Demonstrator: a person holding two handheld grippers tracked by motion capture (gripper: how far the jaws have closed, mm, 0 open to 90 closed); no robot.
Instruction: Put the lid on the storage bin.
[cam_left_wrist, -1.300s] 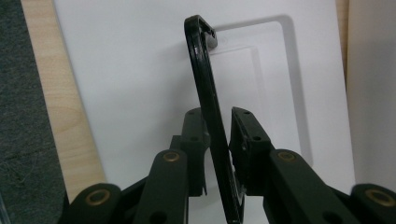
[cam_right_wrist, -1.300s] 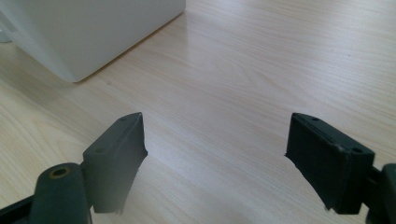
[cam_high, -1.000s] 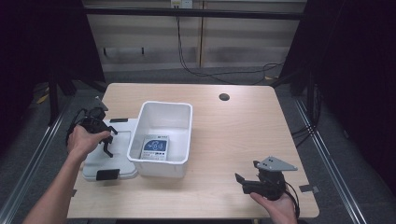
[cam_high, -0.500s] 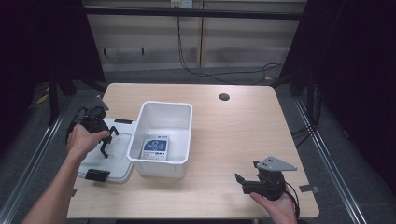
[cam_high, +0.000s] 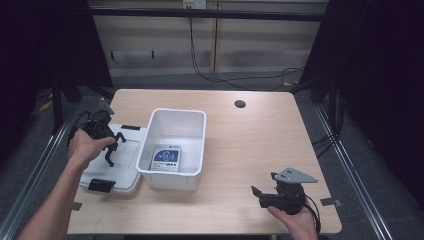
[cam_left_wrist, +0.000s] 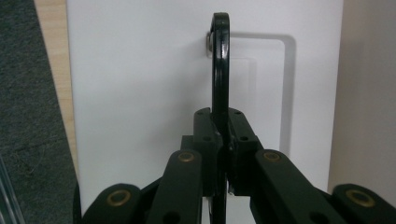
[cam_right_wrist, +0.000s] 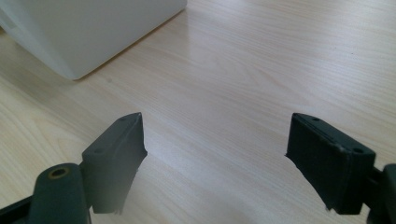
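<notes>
High view showed the left tool (cam_high: 111, 150) clamped on the black latch handle (cam_left_wrist: 220, 65) of the white lid (cam_high: 127, 162) lying just left of the bin (cam_high: 175, 145), while the right tool (cam_high: 265, 196) rested wide open, well apart.

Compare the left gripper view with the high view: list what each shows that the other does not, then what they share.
Left gripper view alone: up close, the left gripper's jaws are shut on the black handle above the white lid.

High view alone: the white bin beside the lid, the printed packet inside it, the right gripper low over the table, and both of the person's hands.

Shared: the lid, the left gripper, and some wooden table.
</notes>
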